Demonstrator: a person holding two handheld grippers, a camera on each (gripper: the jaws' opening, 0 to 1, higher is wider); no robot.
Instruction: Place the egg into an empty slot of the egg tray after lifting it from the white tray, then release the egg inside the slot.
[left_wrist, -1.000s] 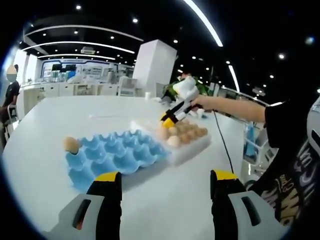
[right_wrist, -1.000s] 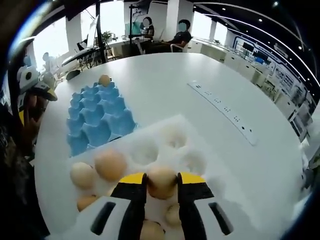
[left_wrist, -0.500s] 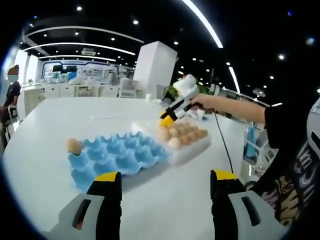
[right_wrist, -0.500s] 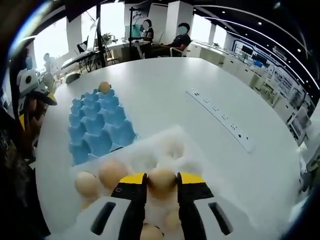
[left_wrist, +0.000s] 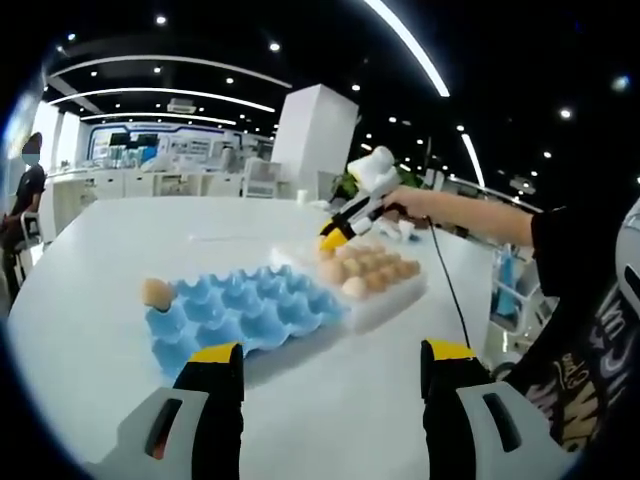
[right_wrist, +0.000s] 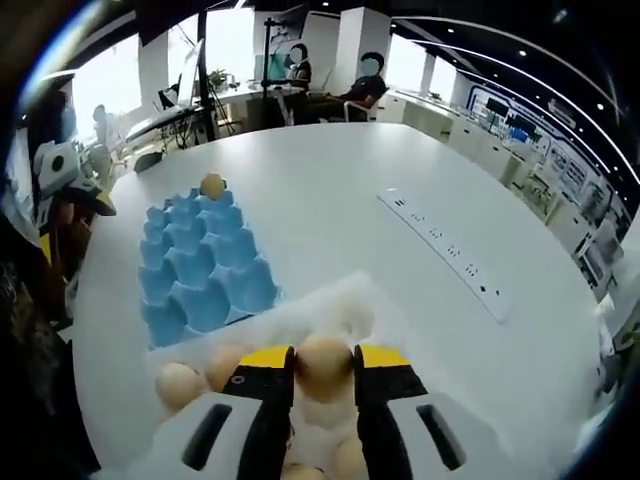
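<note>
Now the right gripper (right_wrist: 323, 375) has lifted, jaws pinching the egg (right_wrist: 323, 364) just above the white tray (right_wrist: 420, 372), so pickup looks done. Blue egg tray (right_wrist: 195, 268) sits beside it, mostly vacant. Left gripper (left_wrist: 330, 375) idles, jaws spread.

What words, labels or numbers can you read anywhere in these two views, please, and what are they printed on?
No text can be read with confidence.
Pale lettering on the person's dark shirt in the left gripper view: cut off and blurred, unreadable.
Markings on the white power strip on the table: too small to read.
Blue egg tray, white tray, eggs: no print visible.
</note>
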